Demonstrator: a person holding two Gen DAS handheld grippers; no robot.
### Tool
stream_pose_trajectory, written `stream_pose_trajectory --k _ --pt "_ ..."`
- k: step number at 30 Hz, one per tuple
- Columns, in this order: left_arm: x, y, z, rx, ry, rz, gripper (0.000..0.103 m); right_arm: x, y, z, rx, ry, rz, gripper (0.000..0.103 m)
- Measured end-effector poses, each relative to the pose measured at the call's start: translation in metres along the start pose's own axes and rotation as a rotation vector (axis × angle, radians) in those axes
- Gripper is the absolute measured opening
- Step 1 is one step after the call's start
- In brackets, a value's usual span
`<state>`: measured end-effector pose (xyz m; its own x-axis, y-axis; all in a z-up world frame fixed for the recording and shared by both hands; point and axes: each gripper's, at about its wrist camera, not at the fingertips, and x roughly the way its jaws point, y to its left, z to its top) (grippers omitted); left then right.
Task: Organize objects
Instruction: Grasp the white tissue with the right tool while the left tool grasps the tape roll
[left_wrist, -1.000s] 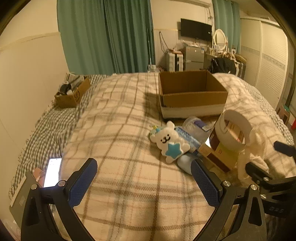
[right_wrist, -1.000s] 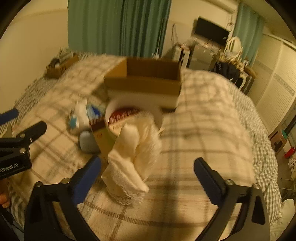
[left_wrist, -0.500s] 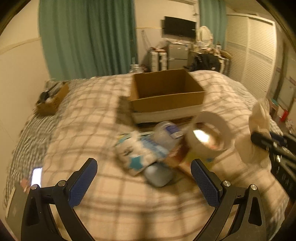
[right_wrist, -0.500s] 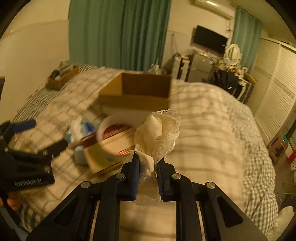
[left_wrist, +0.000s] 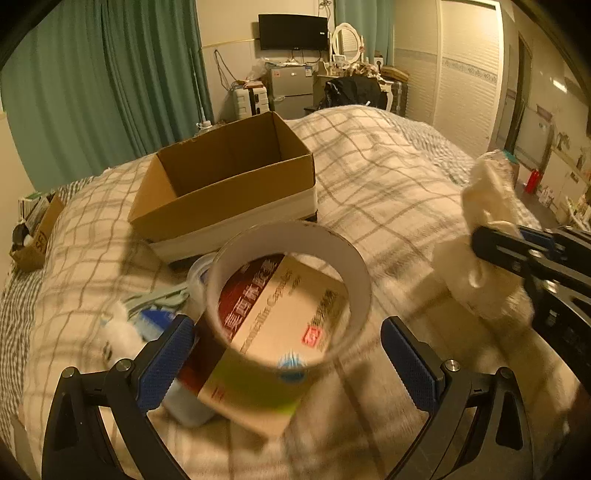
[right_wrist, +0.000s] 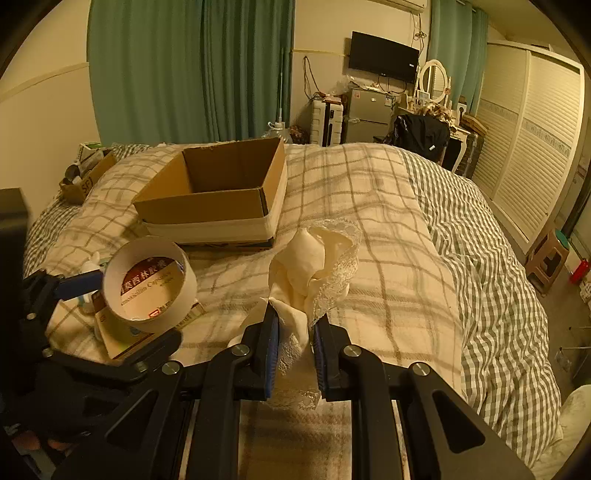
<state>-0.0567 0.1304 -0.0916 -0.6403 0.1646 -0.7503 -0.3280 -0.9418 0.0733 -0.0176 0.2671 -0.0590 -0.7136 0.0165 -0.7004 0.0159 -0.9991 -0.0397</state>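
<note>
My right gripper (right_wrist: 293, 332) is shut on a cream lace cloth (right_wrist: 321, 258) and holds it above the bed; the cloth also shows at the right in the left wrist view (left_wrist: 487, 236). My left gripper (left_wrist: 288, 354) is open, its fingers on either side of a white tape roll (left_wrist: 288, 280) that rests on a medicine box (left_wrist: 258, 362). The roll also shows in the right wrist view (right_wrist: 147, 284). An open cardboard box (left_wrist: 225, 184) stands behind the pile. A white plush toy (left_wrist: 122, 332) and a bottle (left_wrist: 184, 402) lie at the left.
The plaid blanket (right_wrist: 388, 229) covers the bed. A small carton of items (right_wrist: 85, 177) sits at the far left edge. A stool (right_wrist: 546, 258) stands on the floor at the right. Curtains, a fridge and a wardrobe stand behind.
My right gripper has shut on the lace cloth and lifted it off the bed. My left gripper has moved forward and right, up to the tape roll, still open.
</note>
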Motion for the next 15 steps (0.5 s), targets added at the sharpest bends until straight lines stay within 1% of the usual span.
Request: stream_pose_trajectory --k 2,3,4,7,9,11,15 --pt "0.006 -0.001 0.002 0.011 -0.009 0.026 0.094 0.003 0.001 0.0 0.002 0.001 0.0 0.016" --pt "0.007 -0.001 0.002 0.019 -0.018 0.032 0.087 0.004 0.001 0.0 0.003 0.001 0.001 0.016" --pt "0.006 -0.001 0.003 0.023 -0.023 0.027 0.085 0.004 0.001 0.001 0.003 0.001 0.001 0.016" --pt "0.0 0.005 0.003 0.0 -0.025 -0.025 0.085 0.002 0.002 0.001 -0.002 -0.002 -0.001 0.016" --pt "-0.005 0.008 0.003 -0.009 -0.034 -0.018 0.085 -0.001 0.006 0.004 -0.009 -0.011 0.0 0.016" --pt "-0.015 0.011 0.005 -0.016 -0.058 -0.014 0.085 -0.007 0.01 0.007 -0.019 -0.024 0.002 0.016" --pt "-0.049 0.025 0.018 -0.049 -0.145 -0.007 0.085 -0.023 0.023 0.019 -0.061 -0.065 0.003 0.016"
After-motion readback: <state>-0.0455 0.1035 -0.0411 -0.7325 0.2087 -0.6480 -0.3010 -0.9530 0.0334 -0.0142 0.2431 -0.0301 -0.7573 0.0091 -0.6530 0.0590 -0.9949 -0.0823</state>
